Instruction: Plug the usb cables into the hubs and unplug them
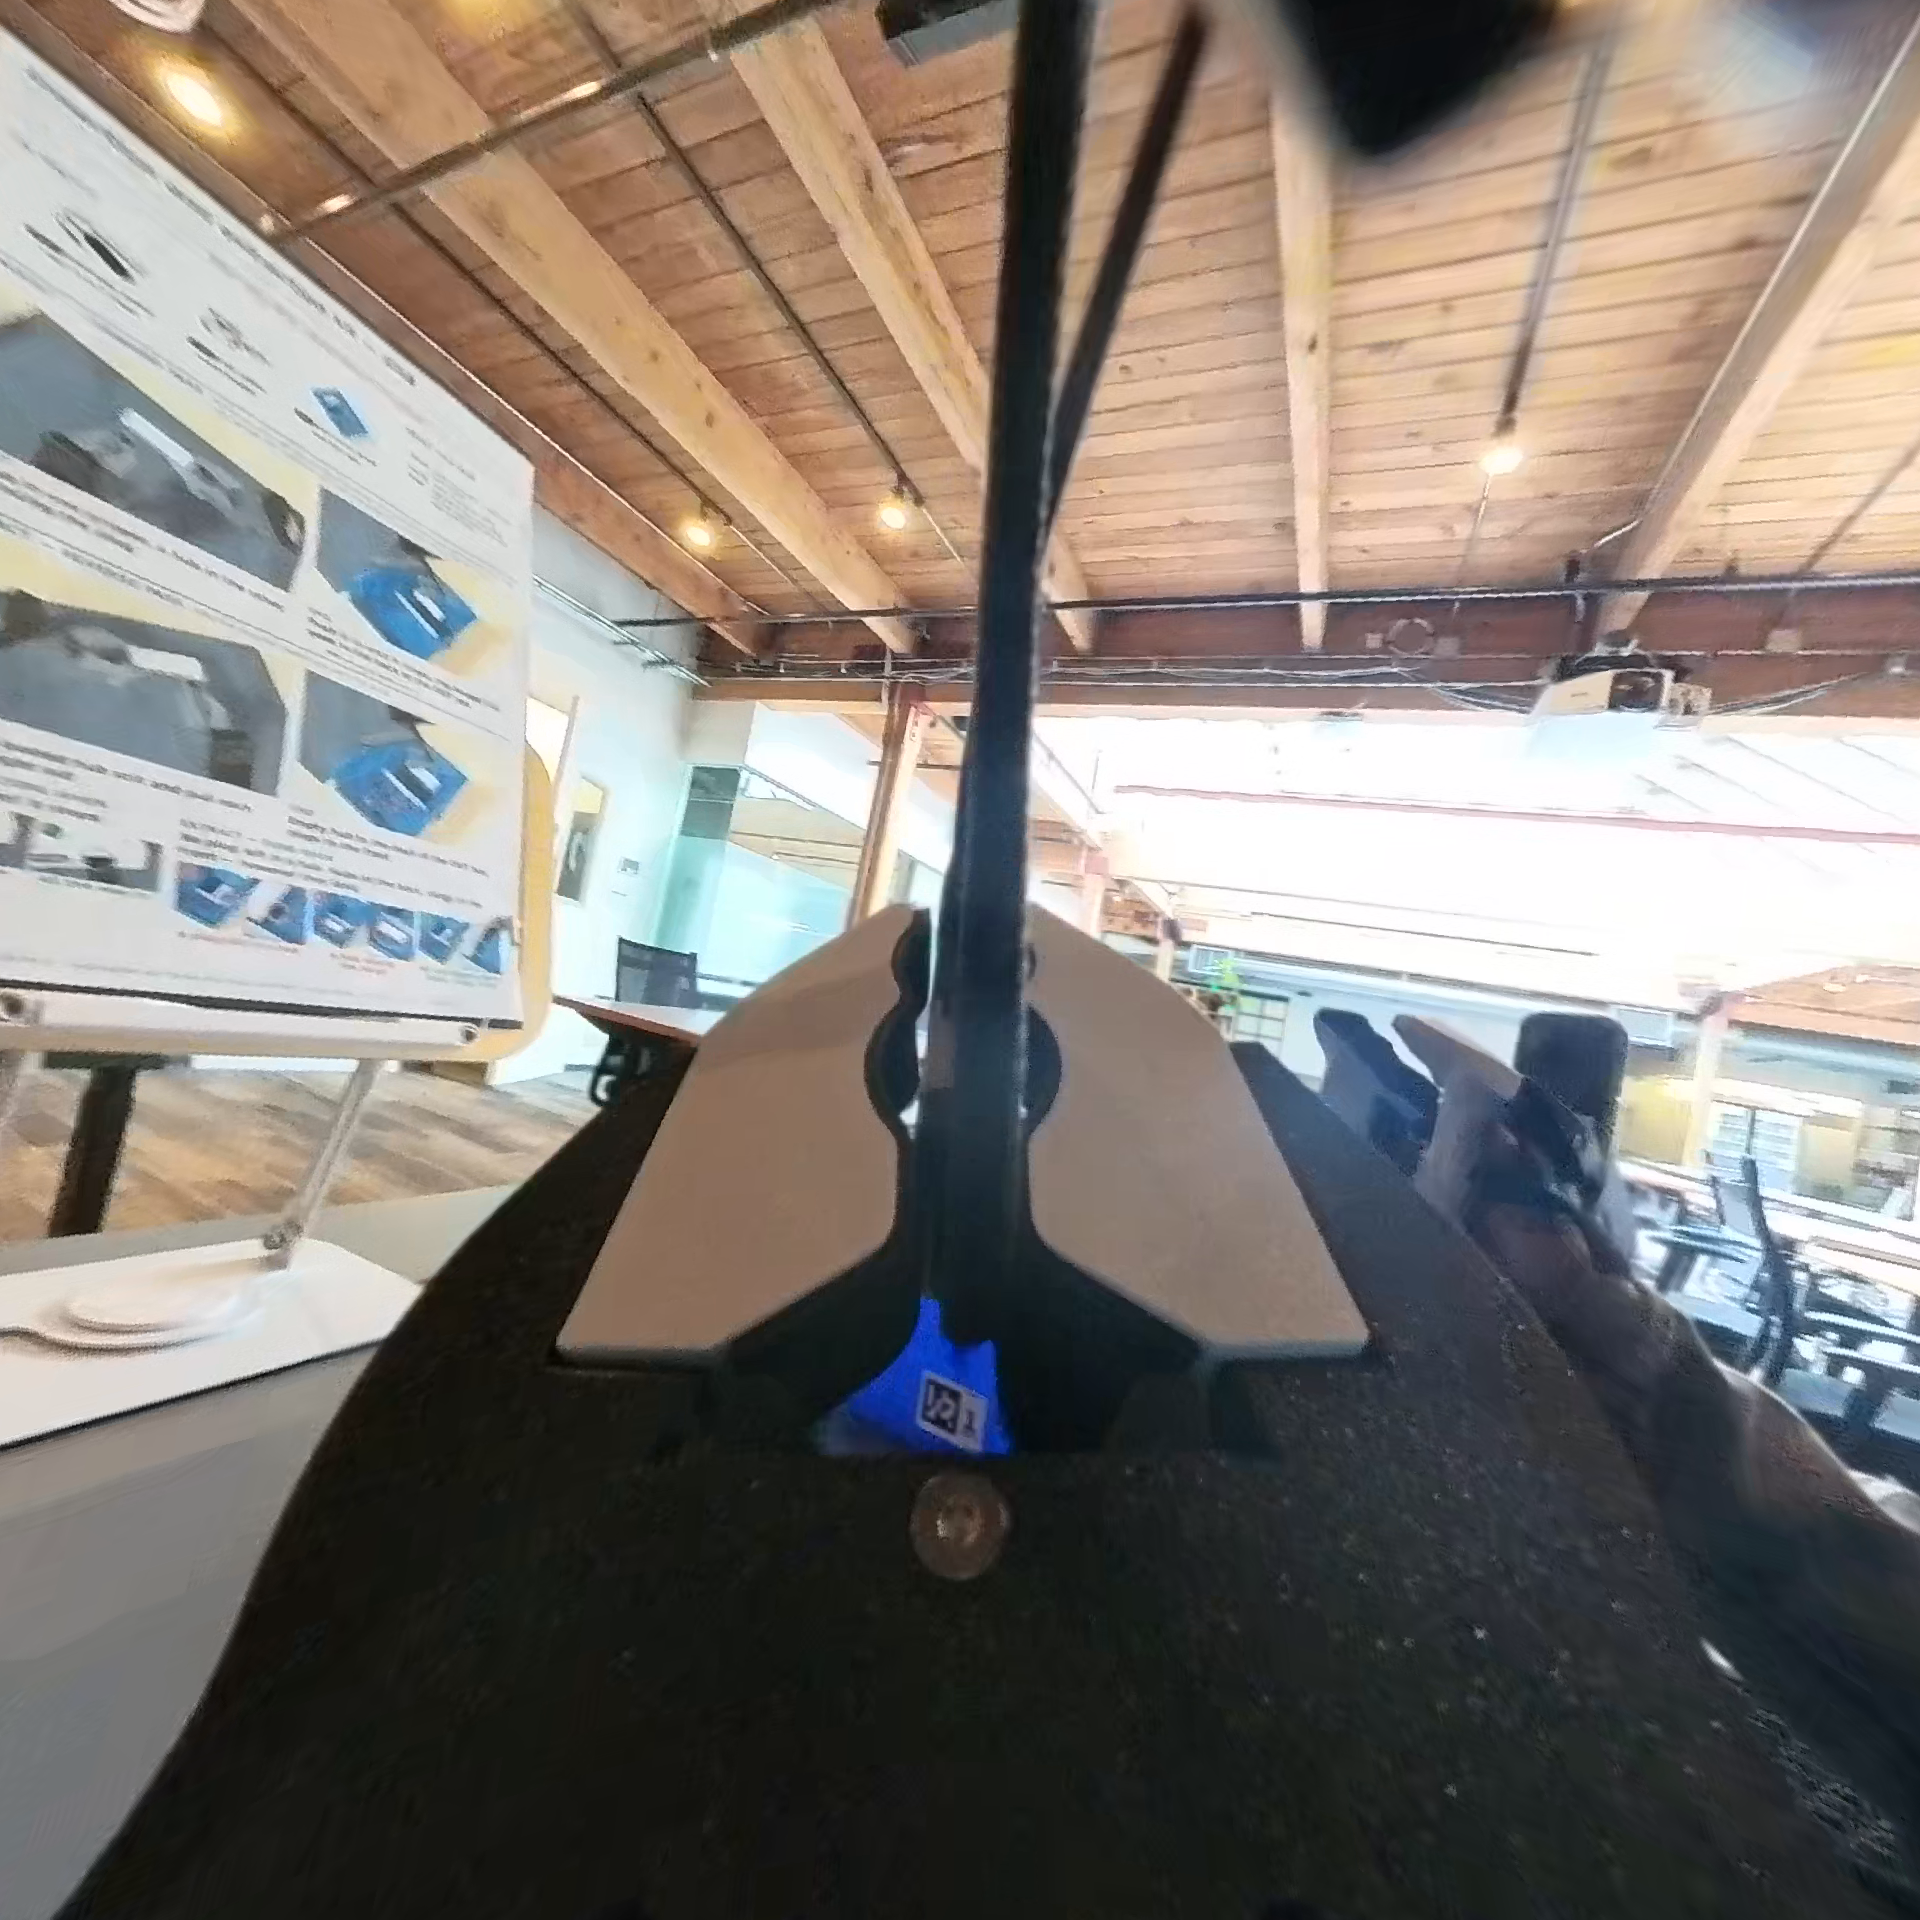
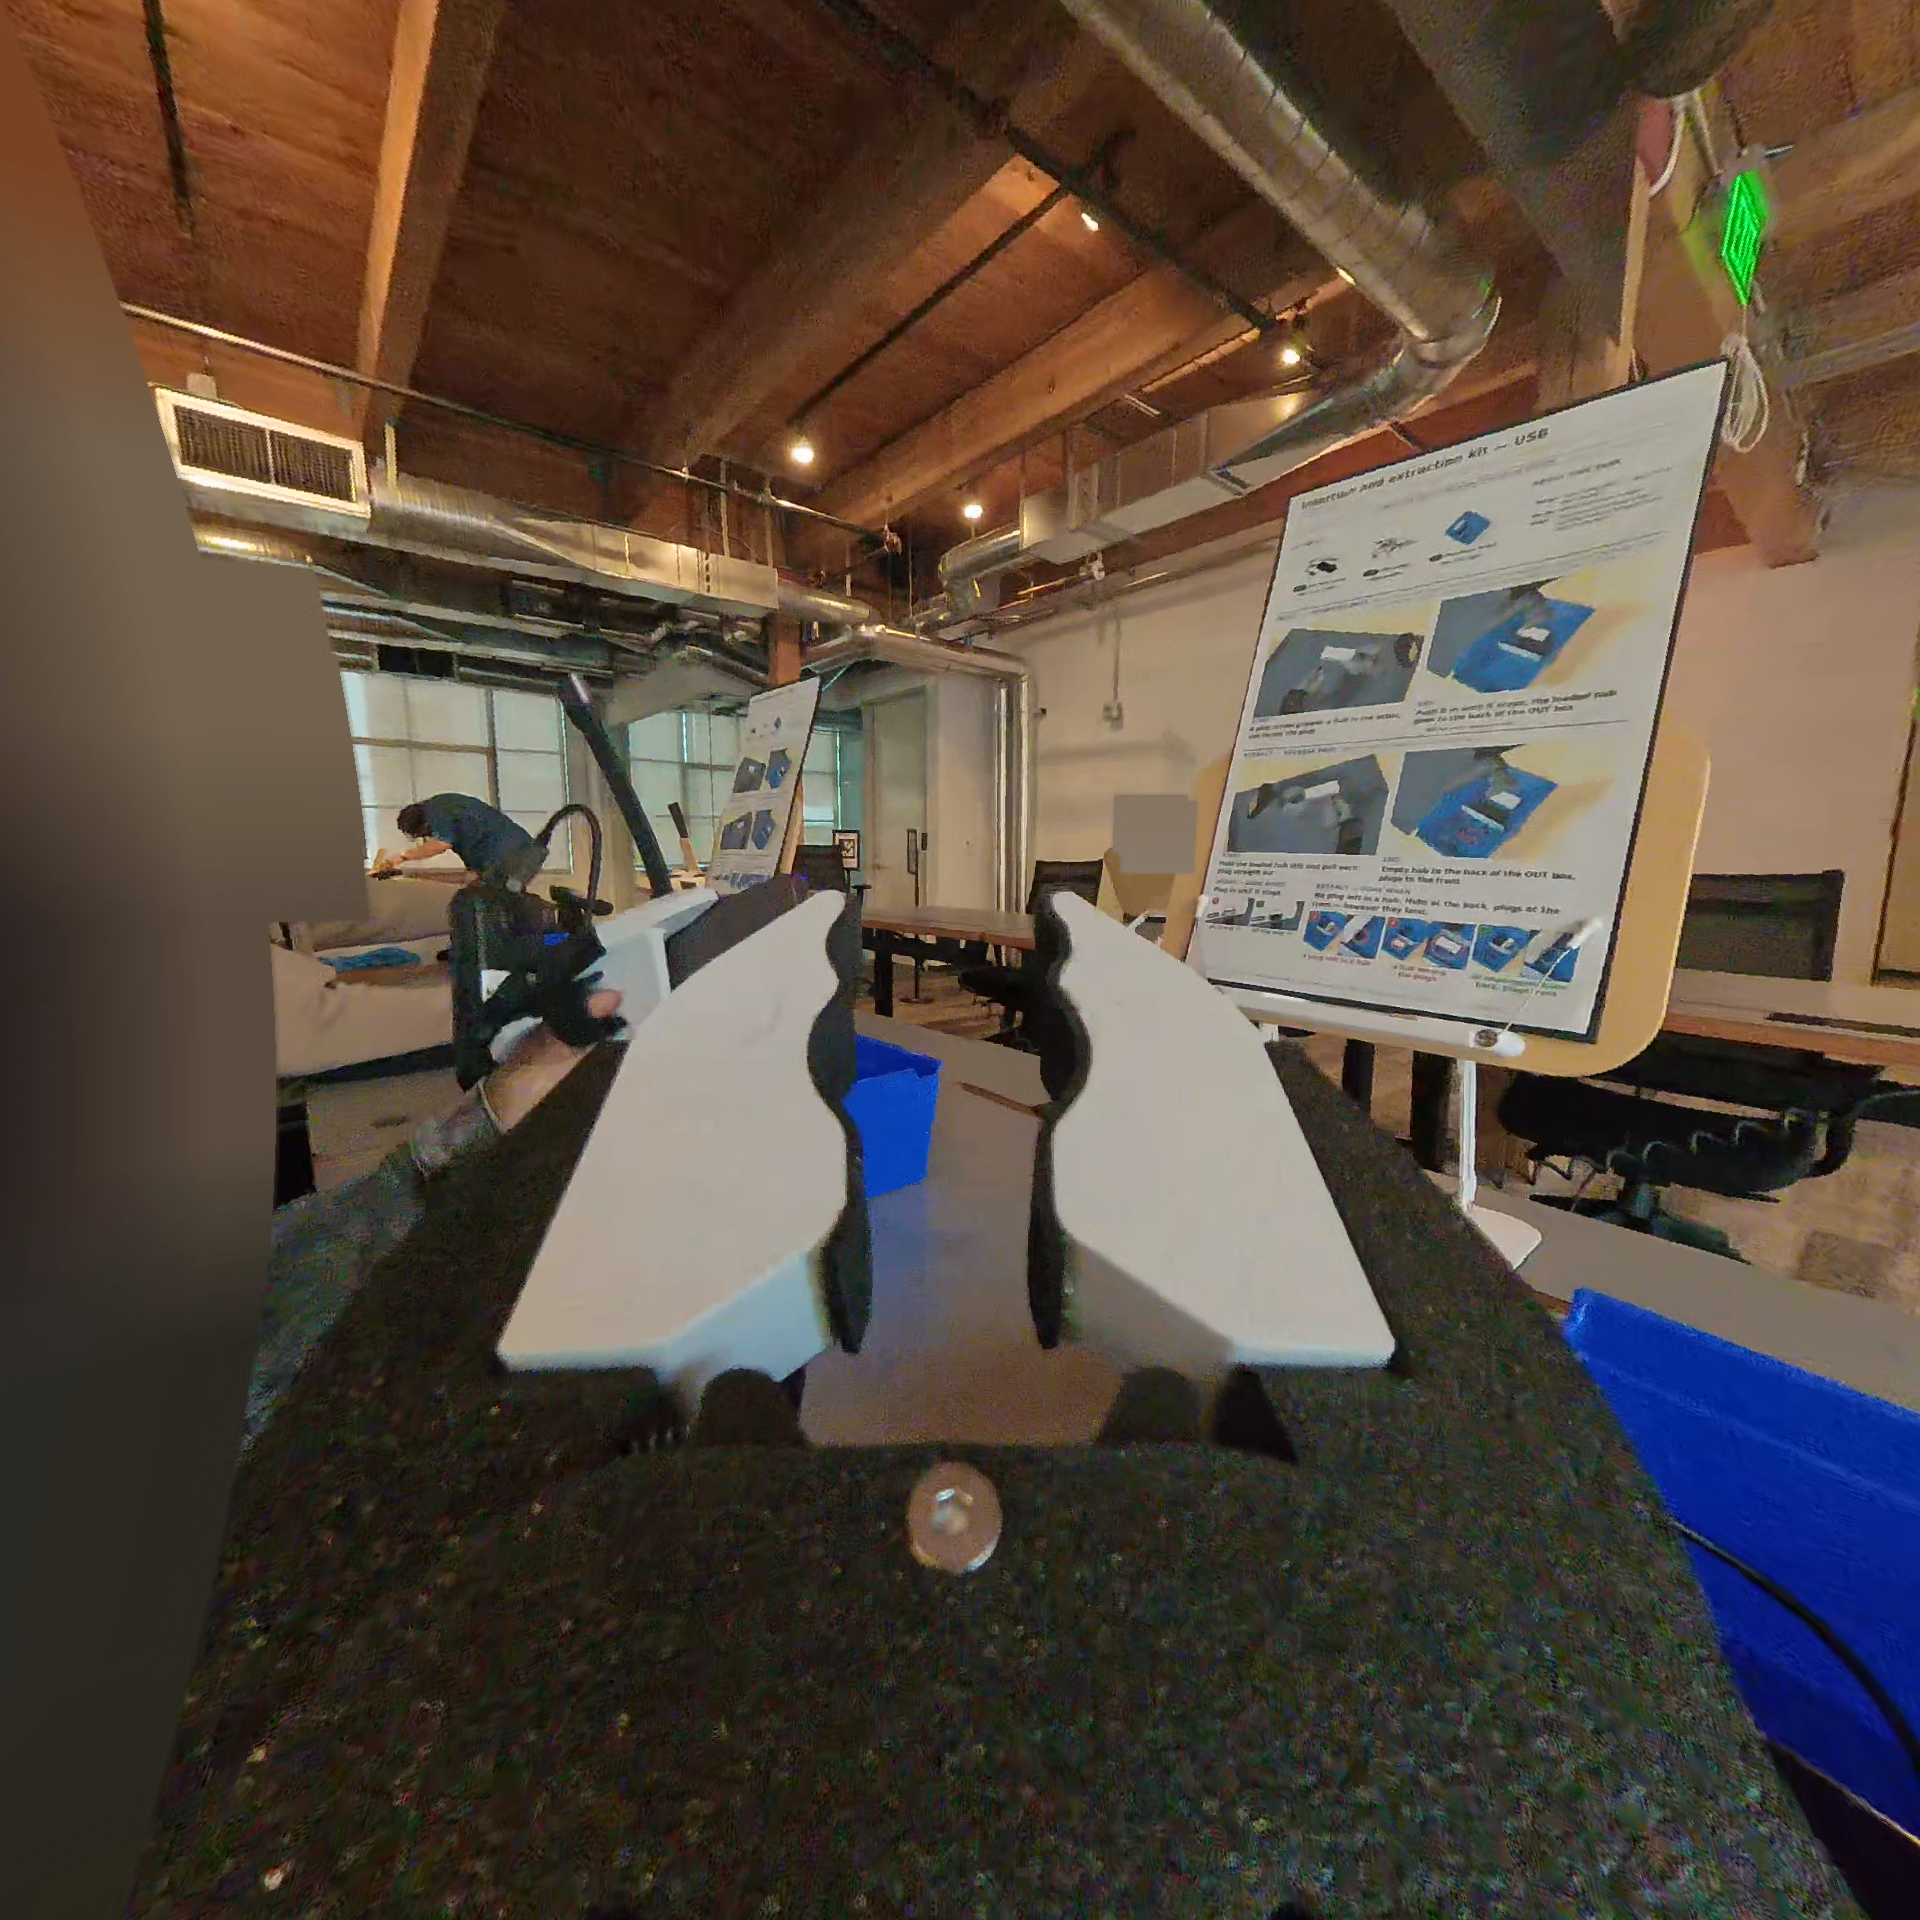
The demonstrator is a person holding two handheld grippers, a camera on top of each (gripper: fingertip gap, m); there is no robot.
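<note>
My left gripper (image 1: 971, 935) points upward toward the ceiling and is shut on a black USB cable (image 1: 1023, 520), which rises from between the jaws out of the top of the frame. A thinner black strand (image 1: 1122, 260) runs beside it. A blurred black block (image 1: 1403, 62) hangs at the top right; I cannot tell what it is. A blue piece with a small tag (image 1: 925, 1397) shows under the jaws. My right gripper (image 2: 945, 914) is open and empty above the grey table (image 2: 935, 1351). It also shows in the left wrist view (image 1: 1455, 1091), to the right.
A blue bin (image 2: 894, 1112) stands beyond the right gripper; a second blue bin (image 2: 1766, 1507) with a black cable in it is at the right. An instruction board on a stand (image 2: 1455, 727) (image 1: 260, 623) stands at the table's far side. Further tables and chairs lie beyond. Some 25 centimetres of space lies between my two pairs of fingers.
</note>
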